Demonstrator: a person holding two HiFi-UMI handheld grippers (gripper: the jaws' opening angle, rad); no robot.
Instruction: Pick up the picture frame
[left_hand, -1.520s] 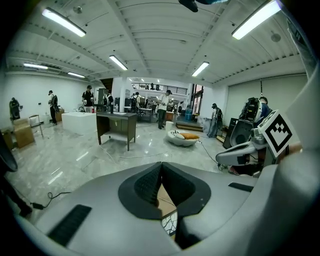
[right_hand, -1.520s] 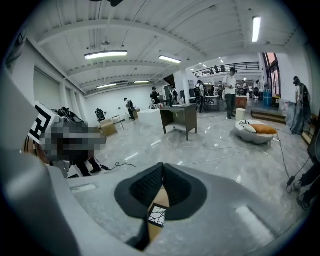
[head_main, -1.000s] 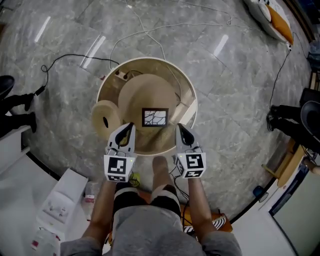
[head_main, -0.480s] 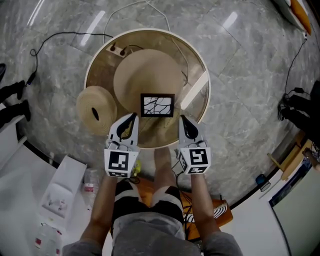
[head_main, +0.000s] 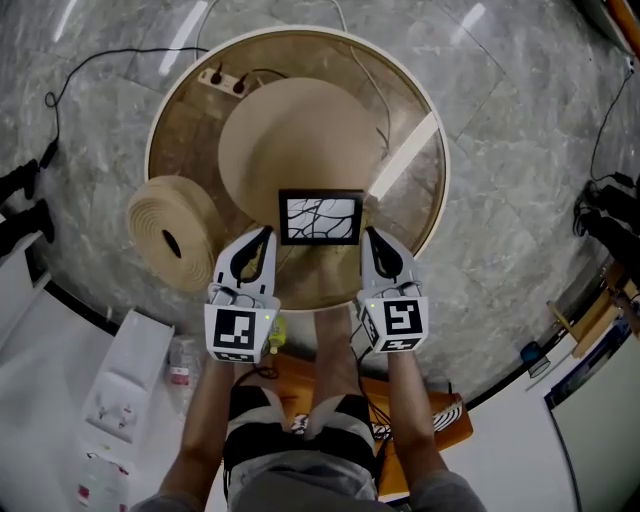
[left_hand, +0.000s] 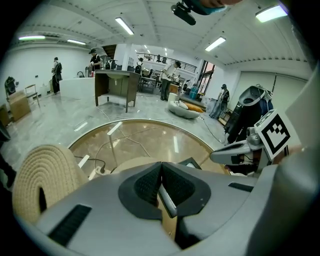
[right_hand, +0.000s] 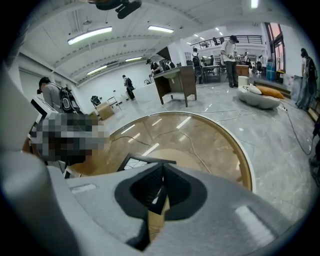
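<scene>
You're at the approach: the frame lies toward the bench's near edge, between your left tool and right tool, both with jaws together, empty. Next, part them to take its sides.

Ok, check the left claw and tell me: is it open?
No, the left claw has its jaws pressed together, with nothing between them.
</scene>
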